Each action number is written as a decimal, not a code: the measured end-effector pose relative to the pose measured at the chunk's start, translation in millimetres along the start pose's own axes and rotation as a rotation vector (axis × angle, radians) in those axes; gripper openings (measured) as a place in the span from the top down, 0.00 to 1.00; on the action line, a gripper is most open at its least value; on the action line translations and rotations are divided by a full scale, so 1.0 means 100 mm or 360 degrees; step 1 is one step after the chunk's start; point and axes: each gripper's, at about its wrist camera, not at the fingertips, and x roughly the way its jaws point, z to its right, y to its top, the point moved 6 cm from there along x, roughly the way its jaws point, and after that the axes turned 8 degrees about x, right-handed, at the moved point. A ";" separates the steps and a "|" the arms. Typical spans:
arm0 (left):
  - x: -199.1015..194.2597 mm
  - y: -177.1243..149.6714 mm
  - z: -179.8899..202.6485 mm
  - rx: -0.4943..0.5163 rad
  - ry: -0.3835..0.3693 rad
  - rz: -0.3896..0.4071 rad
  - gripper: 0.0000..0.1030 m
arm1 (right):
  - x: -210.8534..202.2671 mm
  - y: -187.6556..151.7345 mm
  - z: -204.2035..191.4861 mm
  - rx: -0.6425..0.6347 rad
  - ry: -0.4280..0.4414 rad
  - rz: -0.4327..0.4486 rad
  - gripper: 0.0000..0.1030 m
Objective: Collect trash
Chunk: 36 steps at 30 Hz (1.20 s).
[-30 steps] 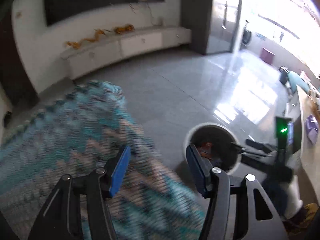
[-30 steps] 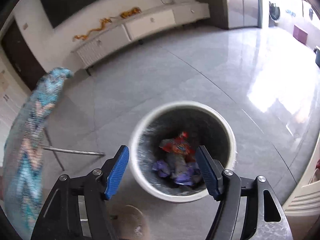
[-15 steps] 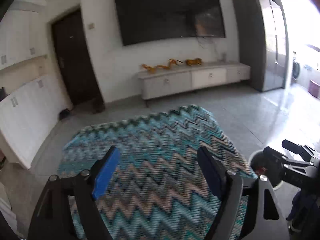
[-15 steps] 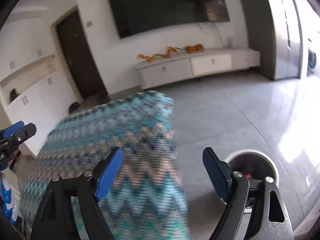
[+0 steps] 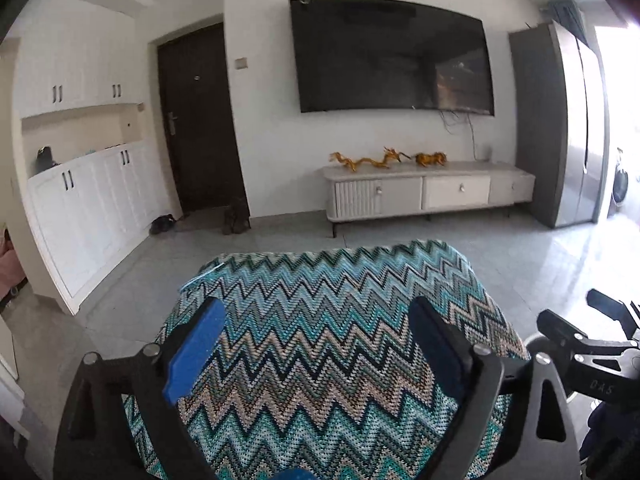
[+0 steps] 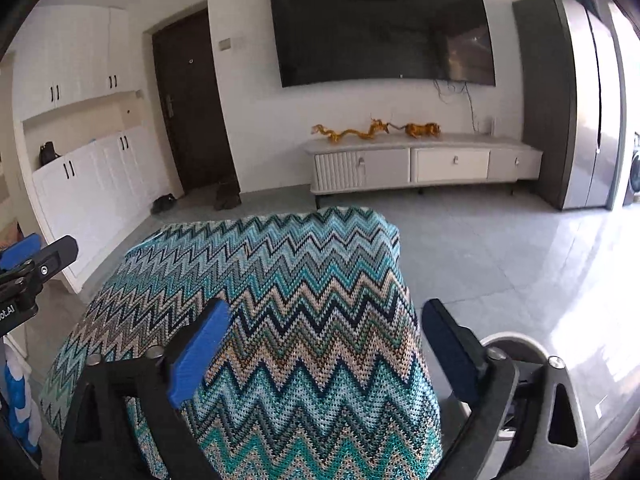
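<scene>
Now you are holding both grippers, left (image 5: 316, 352) and right (image 6: 324, 356), wide and empty, lifted from the trash bin (image 6: 516, 344); the zigzag tablecloth (image 5: 340, 340) is showing no litter; deposit apparently done.

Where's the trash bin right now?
In the right wrist view, the trash bin sits on the floor at lower right, just right of the zigzag-covered table, mostly hidden behind the right gripper.
</scene>
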 end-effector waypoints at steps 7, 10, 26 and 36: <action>-0.06 -0.09 -0.26 -0.0071 0.0137 0.0023 0.08 | -0.17 0.09 -0.13 -0.0035 -0.0043 0.0087 0.01; -0.08 -0.14 -0.35 -0.0112 0.0148 0.0022 0.08 | -0.23 0.09 -0.17 -0.0047 -0.0050 0.0106 0.01; -0.26 -0.15 -0.43 -0.0185 0.0152 0.0089 0.08 | -0.61 0.19 -0.08 -0.0021 -0.0082 0.0253 0.01; -0.38 -0.11 -0.41 -0.0192 0.0133 0.0122 0.08 | -0.69 0.24 -0.07 -0.0021 -0.0076 0.0287 0.01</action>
